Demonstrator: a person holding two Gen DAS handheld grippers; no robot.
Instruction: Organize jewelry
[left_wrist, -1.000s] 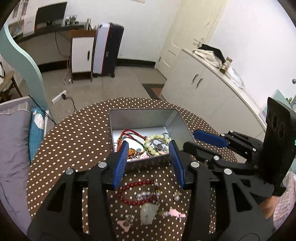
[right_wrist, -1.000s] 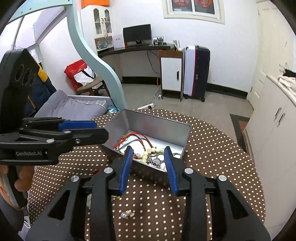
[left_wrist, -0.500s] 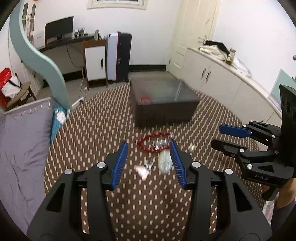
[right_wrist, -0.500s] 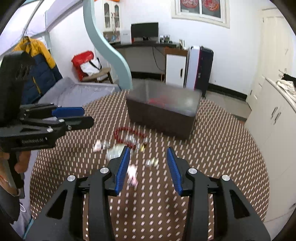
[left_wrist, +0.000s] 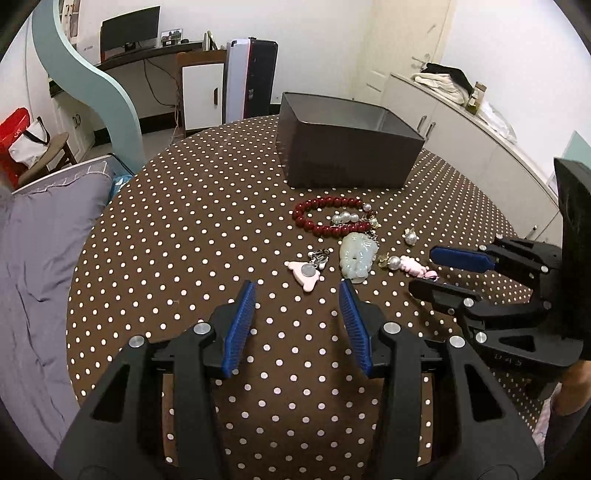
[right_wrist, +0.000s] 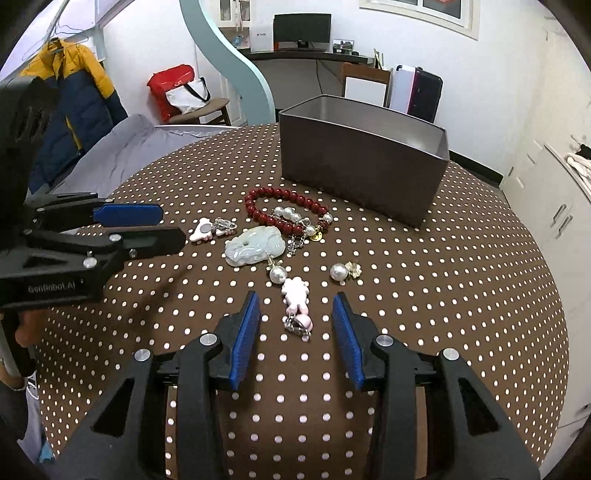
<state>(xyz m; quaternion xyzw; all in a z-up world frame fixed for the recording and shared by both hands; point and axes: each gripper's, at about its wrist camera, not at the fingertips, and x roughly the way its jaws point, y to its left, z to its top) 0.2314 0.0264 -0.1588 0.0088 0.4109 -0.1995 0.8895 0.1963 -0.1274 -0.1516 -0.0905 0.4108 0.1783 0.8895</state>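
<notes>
A grey metal box (left_wrist: 351, 147) (right_wrist: 364, 158) stands at the far side of the round dotted table. In front of it lie a red bead bracelet (left_wrist: 325, 216) (right_wrist: 286, 206), a pale green jade pendant (left_wrist: 356, 254) (right_wrist: 255, 245), a pink foot-shaped charm (left_wrist: 304, 273) (right_wrist: 202, 229), a pink charm with a clasp (left_wrist: 415, 267) (right_wrist: 295, 295) and pearl earrings (right_wrist: 343, 271). My left gripper (left_wrist: 297, 291) is open and empty, just short of the foot charm. My right gripper (right_wrist: 295, 304) is open and empty, its fingers on either side of the pink charm, above the table.
The table (left_wrist: 184, 229) has a brown cloth with white dots. A grey bed (left_wrist: 33, 258) lies to its left. White cabinets (left_wrist: 461, 136) run along the right wall. A desk, small cabinet and suitcase (left_wrist: 255, 74) stand at the back.
Both grippers have drawn back from over the box and dropped lower toward the near side of the table. The loose jewelry now lies ahead of the fingers; the box interior is out of sight.
</notes>
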